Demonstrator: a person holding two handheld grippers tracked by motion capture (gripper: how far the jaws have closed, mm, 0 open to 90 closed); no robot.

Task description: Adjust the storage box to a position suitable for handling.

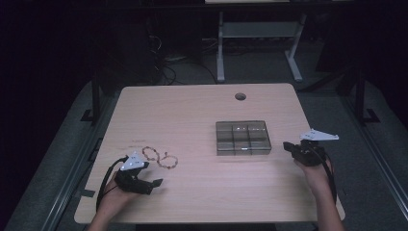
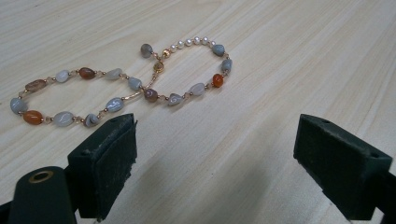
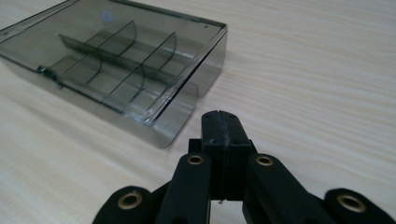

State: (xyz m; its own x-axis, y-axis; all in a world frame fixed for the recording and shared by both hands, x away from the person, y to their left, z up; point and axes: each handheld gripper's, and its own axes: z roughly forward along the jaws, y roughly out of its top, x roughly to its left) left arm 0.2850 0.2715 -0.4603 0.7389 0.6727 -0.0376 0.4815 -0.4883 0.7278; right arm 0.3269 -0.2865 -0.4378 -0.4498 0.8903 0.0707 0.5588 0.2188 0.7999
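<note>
Left tongs [image 2: 215, 154], jaws apart and empty, sit below the beaded stone-and-pearl bracelet [image 2: 126, 88], apparently lying left-to-right across upper frame; right tongs [image 3: 219, 135] closed, empty.

I am working in what looks like a dim lab or recording workspace. A pale wood-grain desk [image 1: 202, 115] with a round cable hole [image 1: 240, 96] stands on grey carpet [image 1: 327, 110]. Behind it, loose cables [image 1: 166, 60] trail over the floor beside the white metal legs of another desk [image 1: 260, 36]. Black metal frame posts [image 1: 360, 91] stand at the sides, and the background is dark.
</note>
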